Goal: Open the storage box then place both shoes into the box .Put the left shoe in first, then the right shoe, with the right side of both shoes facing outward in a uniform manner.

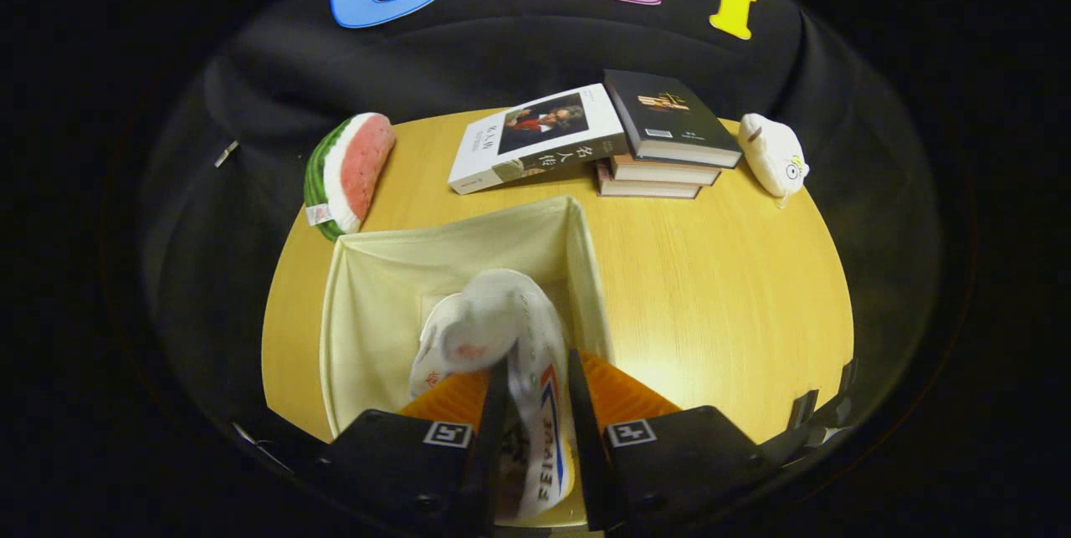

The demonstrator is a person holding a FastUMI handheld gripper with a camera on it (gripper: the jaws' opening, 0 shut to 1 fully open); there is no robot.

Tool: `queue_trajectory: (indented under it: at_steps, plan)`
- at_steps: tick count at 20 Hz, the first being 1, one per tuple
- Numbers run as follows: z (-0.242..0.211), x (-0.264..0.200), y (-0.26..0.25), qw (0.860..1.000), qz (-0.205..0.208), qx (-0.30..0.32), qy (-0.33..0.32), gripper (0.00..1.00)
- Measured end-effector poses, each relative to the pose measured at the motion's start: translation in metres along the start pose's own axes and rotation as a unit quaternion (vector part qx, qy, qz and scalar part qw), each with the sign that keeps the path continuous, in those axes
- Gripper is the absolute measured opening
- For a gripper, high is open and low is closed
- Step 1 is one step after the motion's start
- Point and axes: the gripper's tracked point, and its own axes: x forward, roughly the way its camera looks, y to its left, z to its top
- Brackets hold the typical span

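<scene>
So the gripper has both fingers pinching a white shoe, which hangs over the open cream storage box on the wooden table. Far side: stacked books, a watermelon plush left, a white plush right.

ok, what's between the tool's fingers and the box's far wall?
The white shoe: the tool is shut on it and it hangs inside the open box, toe toward the far wall, seen in the gripper view.
</scene>
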Motion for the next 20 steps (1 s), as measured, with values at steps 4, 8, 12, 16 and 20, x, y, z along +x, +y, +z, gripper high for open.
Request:
queue_trajectory:
  at_steps: [4, 8, 12, 16, 20]
  plan:
    - [0.005, -0.010, 0.013, 0.999, 0.026, -0.011, -0.018, 1.00]
    - [0.006, -0.015, 0.012, 0.999, 0.038, -0.010, -0.026, 1.00]
    - [0.013, -0.027, 0.018, 0.996, 0.072, 0.003, -0.046, 1.00]
    - [0.023, -0.040, 0.010, 0.993, 0.086, 0.004, -0.080, 1.00]
    - [0.046, -0.057, -0.013, 0.986, 0.088, -0.001, -0.141, 1.00]
